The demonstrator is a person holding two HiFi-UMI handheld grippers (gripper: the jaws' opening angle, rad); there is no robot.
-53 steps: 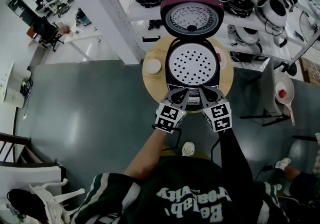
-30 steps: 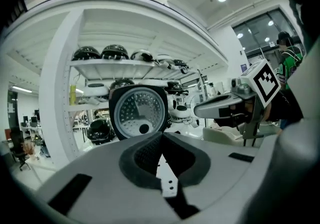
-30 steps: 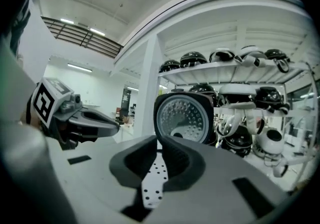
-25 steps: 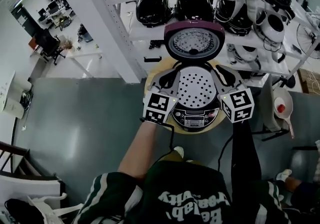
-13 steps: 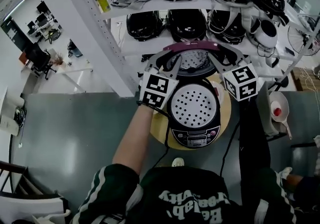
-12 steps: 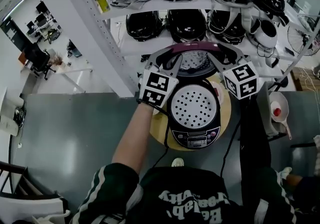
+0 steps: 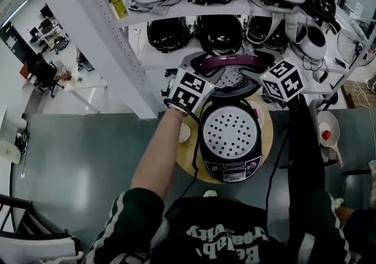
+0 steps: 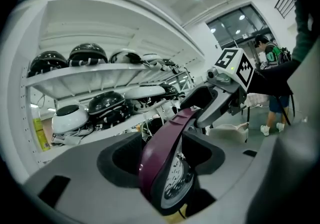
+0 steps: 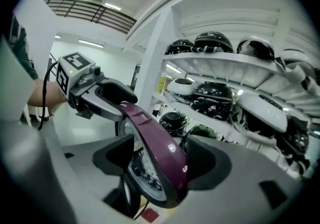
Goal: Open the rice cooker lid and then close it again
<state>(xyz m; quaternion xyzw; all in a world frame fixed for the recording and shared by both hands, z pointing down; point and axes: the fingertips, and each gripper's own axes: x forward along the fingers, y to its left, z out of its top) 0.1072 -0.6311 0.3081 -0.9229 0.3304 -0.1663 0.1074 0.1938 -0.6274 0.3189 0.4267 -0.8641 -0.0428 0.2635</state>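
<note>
A dark rice cooker (image 7: 230, 139) stands on a round wooden table (image 7: 267, 133), with its perforated inner tray showing. Its purple-rimmed lid (image 7: 226, 66) is raised at the back. My left gripper (image 7: 202, 62) is at the lid's left edge and my right gripper (image 7: 258, 58) at its right edge. In the left gripper view the lid's rim (image 8: 167, 138) lies between the jaws of the left gripper (image 8: 165, 155), with gaps on both sides. The right gripper (image 9: 160, 163) likewise straddles the rim (image 9: 155, 140) without pressing. Both pairs of jaws have just been opening.
White shelving (image 7: 217, 7) behind the table carries several black and white rice cookers. A white post (image 7: 100, 39) rises at the left. A small white cup (image 7: 184, 133) sits on the table's left edge. A white bowl (image 7: 326, 130) stands at the right.
Both grippers went from the cooker's front and sides up to the raised lid's rim. Their jaws widened around it. The lid now shows more edge-on.
</note>
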